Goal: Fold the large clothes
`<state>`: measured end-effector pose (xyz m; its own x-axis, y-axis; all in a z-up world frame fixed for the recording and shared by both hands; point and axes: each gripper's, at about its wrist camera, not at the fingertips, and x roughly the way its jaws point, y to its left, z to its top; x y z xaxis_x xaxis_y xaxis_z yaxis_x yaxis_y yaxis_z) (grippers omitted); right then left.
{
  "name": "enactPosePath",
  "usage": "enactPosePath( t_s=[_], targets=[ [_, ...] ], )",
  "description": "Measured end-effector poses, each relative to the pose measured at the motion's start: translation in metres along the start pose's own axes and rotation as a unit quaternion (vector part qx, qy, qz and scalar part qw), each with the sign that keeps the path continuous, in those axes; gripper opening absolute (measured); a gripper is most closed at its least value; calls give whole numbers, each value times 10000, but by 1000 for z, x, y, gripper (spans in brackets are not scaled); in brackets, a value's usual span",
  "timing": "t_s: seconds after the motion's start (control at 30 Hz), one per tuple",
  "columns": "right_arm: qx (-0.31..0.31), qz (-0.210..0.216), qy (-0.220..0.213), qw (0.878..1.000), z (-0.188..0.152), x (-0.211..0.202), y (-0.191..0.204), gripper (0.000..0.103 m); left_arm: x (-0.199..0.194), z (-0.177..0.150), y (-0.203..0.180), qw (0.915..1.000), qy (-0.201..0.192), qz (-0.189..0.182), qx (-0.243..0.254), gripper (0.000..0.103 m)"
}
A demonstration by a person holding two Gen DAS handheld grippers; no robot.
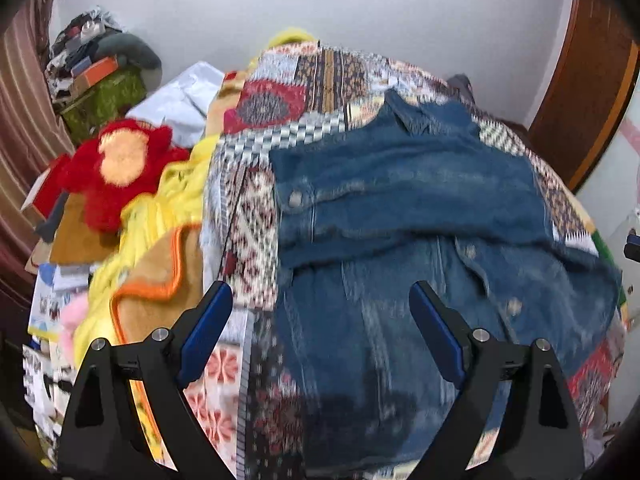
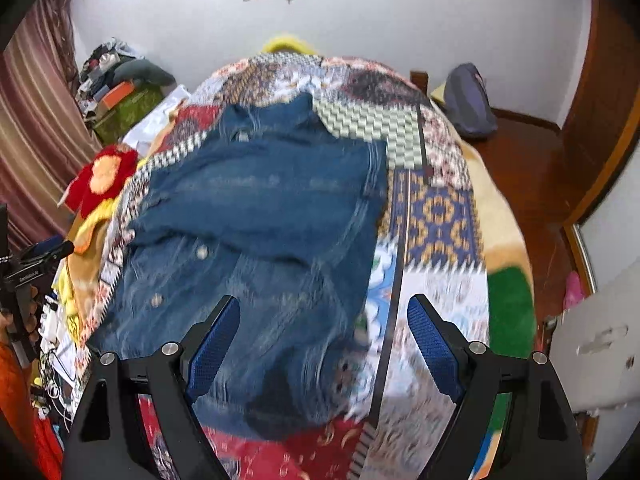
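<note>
A blue denim jacket [image 1: 400, 200] lies on the patchwork bedspread [image 1: 256, 208], its upper part folded over the lower part, with metal buttons showing. In the right wrist view the denim jacket [image 2: 260, 208] stretches from the collar at the far end toward me. My left gripper [image 1: 322, 304] hangs open above the jacket's near part, with nothing between its blue pads. My right gripper [image 2: 322, 312] is open too, above the jacket's near right edge, and holds nothing. Both views are blurred by motion.
A red plush toy [image 1: 116, 172] and yellow blankets [image 1: 160, 216] lie left of the bedspread [image 2: 436, 216]. Boxes and clutter [image 1: 96, 80] pile up in the far left corner. A grey backpack [image 2: 468, 100] sits on the wooden floor [image 2: 536, 168] at right. A person's hand with the other gripper [image 2: 24, 276] shows at the left edge.
</note>
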<state>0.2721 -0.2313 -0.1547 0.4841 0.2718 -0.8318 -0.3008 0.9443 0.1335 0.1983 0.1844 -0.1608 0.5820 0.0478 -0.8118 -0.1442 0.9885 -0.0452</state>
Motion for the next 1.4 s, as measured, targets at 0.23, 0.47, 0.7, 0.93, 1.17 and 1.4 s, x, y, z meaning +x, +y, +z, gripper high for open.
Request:
enactPosePath(
  t_s=[0.23,0.47,0.7,0.93,1.17,1.4],
  targets=[
    [288,-113,417,9986,-55,16,-3,84,11,-73,12,9974,482,-332,-429,90],
    [444,-12,596,9972,-81,30,-1,84,25,-120,17,9919,757,-415,-937,90],
    [137,95,274,9995,-69,26,14,84,43,-140,16,9834,1079,-670,-1296,88],
    [240,489,224,9983,-61,40,19,76,48,-135,19,9705,1204,-1222,-1692,57],
    [98,490,284,9983,-59,36,17,37,33,-118,15,9846,905,-839,-1241,21],
    [-167,586,-67,9981,-40,15,21,21,4,-82,7,9931,174,-662,-948,13]
  ],
)
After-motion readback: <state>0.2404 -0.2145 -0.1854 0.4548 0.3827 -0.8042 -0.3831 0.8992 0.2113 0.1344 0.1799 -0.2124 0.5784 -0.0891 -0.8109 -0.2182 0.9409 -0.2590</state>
